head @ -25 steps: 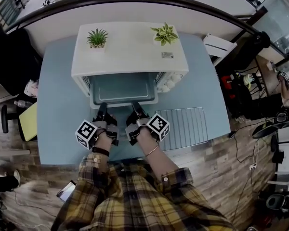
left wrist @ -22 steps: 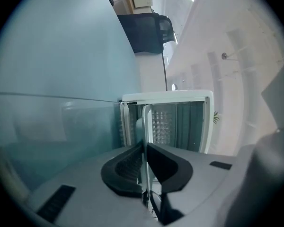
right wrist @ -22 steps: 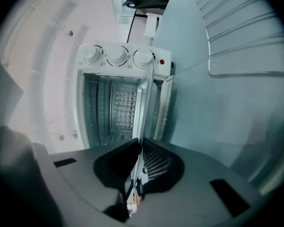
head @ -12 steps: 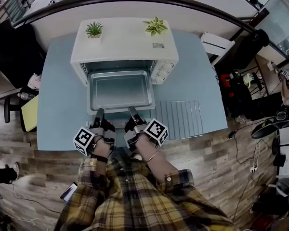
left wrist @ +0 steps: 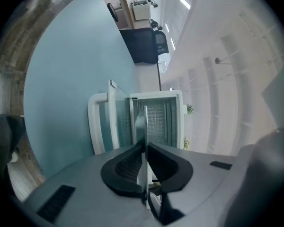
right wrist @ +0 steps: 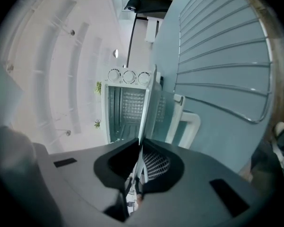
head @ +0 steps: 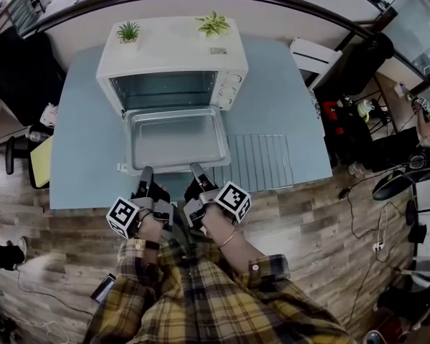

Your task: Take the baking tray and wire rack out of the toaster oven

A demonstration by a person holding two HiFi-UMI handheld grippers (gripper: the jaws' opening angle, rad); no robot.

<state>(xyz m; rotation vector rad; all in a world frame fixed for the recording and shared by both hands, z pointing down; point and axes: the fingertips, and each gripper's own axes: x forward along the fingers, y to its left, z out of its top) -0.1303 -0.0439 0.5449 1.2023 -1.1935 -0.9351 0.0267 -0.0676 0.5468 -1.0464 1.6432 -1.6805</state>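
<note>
The grey baking tray is out in front of the white toaster oven, above its lowered door. My left gripper is shut on the left part of the tray's near rim, and my right gripper is shut on the right part. In the left gripper view the rim runs edge-on between the left gripper's pads. The right gripper view shows the rim pinched the same way by the right gripper. The wire rack lies flat on the blue table, right of the tray.
Two small potted plants stand on the oven's top. The blue table ends just below my grippers. A white box sits at its far right corner. A black chair and a yellow item stand to the left.
Both grippers have drawn back toward the person with the tray, which has slid from mostly inside the oven to fully out over the door. The wire rack has stayed where it lay.
</note>
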